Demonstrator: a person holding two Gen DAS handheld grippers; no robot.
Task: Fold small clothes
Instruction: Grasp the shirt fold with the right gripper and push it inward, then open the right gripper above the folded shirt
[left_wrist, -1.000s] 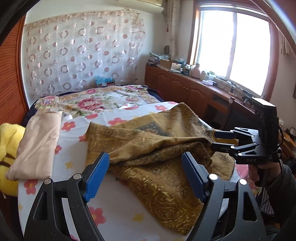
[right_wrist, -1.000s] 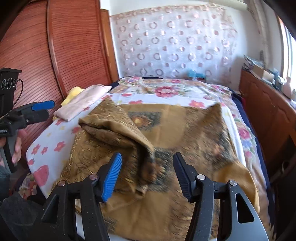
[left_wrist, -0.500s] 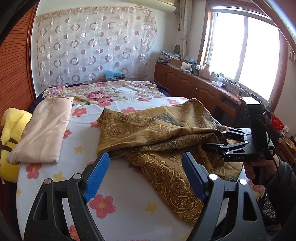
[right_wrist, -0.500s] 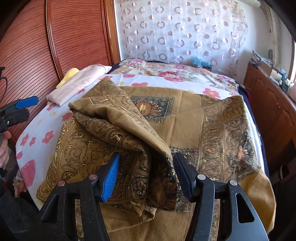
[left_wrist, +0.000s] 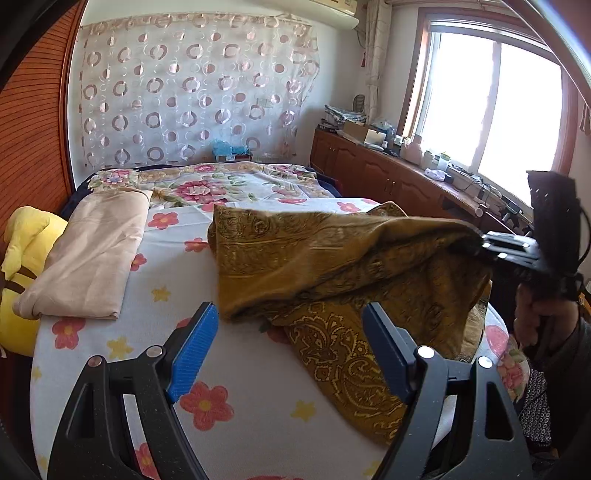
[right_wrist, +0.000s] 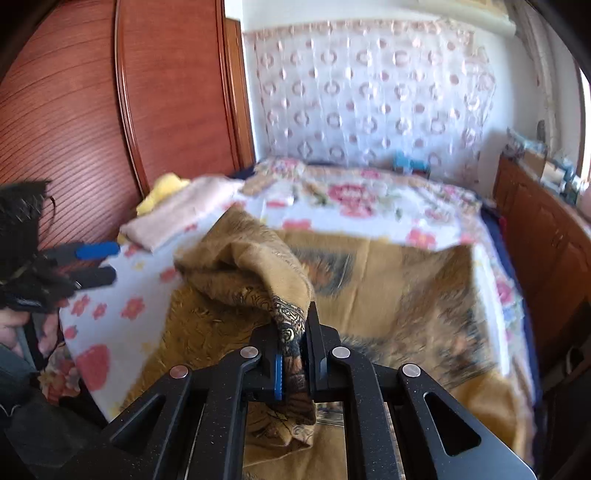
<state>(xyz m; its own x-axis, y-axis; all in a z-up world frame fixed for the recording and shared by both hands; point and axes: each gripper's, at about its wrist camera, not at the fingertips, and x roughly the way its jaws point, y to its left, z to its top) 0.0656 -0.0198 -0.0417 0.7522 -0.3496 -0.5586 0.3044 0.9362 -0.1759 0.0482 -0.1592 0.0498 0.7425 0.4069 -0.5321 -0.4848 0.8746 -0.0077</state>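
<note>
1. Mustard-gold paisley-patterned cloth is lying rumpled across the white flower-print bedsheet, part of it spread flat, part of it being raised off the bed.
2. Right gripper is clamping a bunched corner of that cloth, jaws pressed together on the fabric; from the left wrist view it is holding the fold up at the bed's right side.
3. Left gripper is hovering with its blue-padded jaws spread wide and nothing between them, just short of the cloth's near edge.
4. My read: a fold is getting started, with one corner taken and the other not yet.
5. Next move is probably calling for the left jaws to close on the near edge, so both grippers can carry the layer over evenly.
6. Folded beige garment is sitting well apart at the left.
</note>
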